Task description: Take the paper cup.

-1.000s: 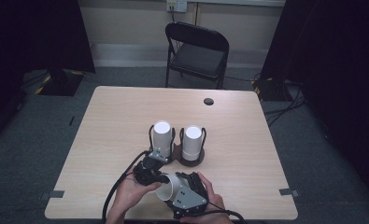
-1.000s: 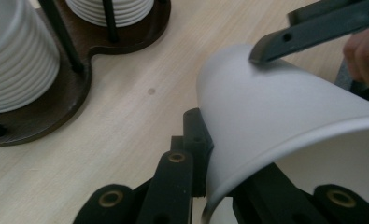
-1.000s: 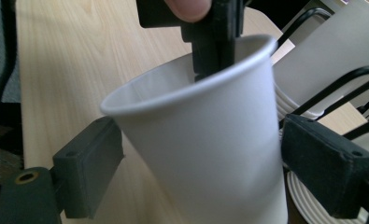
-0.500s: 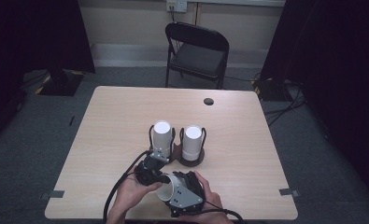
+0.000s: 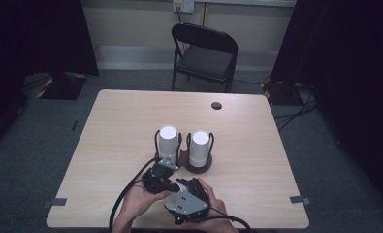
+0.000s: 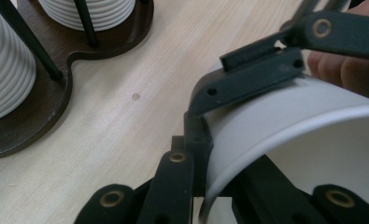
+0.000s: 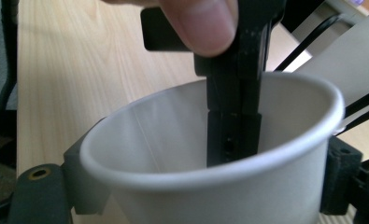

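A white paper cup is held low over the table's front edge between both grippers. My right gripper is shut around the cup's body, one jaw on each side. My left gripper pinches the cup's wall at the rim, with one finger reaching down inside. In the high view the left gripper and the right gripper sit close together in the person's hands, hiding most of the cup.
A dark wooden holder in front of the hands carries two upright white ribbed cup stacks between black rods. A round cable hole lies at the far edge of the table. A black folding chair stands beyond.
The right gripper's grey plate has shifted slightly over the cup, so less white shows from above. The hands stay at the front edge.
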A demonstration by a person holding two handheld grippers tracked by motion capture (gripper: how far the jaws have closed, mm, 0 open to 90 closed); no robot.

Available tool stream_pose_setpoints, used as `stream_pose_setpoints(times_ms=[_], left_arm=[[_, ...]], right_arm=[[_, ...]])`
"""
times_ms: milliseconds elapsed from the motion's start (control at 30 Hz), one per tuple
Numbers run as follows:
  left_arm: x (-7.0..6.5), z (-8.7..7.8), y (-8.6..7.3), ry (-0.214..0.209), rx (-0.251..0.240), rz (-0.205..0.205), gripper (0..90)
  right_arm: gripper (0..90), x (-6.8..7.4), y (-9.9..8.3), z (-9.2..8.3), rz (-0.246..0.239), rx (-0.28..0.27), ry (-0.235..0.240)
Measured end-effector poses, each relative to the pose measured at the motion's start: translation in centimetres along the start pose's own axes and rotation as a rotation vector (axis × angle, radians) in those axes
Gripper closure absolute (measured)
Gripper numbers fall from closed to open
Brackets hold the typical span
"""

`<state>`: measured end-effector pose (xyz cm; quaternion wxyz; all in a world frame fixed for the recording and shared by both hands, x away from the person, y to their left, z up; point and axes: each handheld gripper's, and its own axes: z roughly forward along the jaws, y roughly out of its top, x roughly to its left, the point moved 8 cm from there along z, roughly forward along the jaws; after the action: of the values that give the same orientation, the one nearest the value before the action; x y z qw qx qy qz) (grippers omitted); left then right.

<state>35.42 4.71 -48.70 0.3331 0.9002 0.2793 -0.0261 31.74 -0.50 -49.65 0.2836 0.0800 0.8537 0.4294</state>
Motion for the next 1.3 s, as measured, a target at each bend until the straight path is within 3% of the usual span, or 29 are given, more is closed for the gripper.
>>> stream_pose_setpoints(times_ms=[200,333,400,567,1000,1133,1233,1300], left_arm=[[-0.1,0.1,0.2,0.003,0.003,-0.004,87.6],[0.0,0.8,0.0,0.003,0.044,0.002,86.8],[0.1,0.6,0.1,0.012,0.014,-0.006,87.5],[0.1,0.4,0.1,-0.003,0.008,-0.005,87.3],[0.5,-0.5,0.6,0.036,-0.109,-0.034,82.2],[0.8,-1.0,0.7,0.062,-0.172,-0.036,75.1],[0.8,-1.3,0.8,0.060,-0.216,-0.034,74.8],[1.0,-1.5,0.9,0.087,-0.240,-0.035,71.5]], right_arm=[[19.9,0.0,0.3,-0.2,-0.021,0.004,-0.025],[21.1,0.1,0.3,-0.3,-0.036,0.010,-0.028],[21.8,0.0,0.1,-0.3,-0.045,0.019,-0.041],[23.5,0.0,0.2,-0.5,-0.033,-0.002,-0.036],[24.6,-1.5,0.6,-1.2,0.033,-0.045,-0.085],[24.7,-1.9,0.4,-1.1,0.059,-0.046,-0.104],[24.8,-2.2,0.2,-1.1,0.080,-0.050,-0.118],[24.8,-2.4,0.0,-1.2,0.095,-0.053,-0.123]])
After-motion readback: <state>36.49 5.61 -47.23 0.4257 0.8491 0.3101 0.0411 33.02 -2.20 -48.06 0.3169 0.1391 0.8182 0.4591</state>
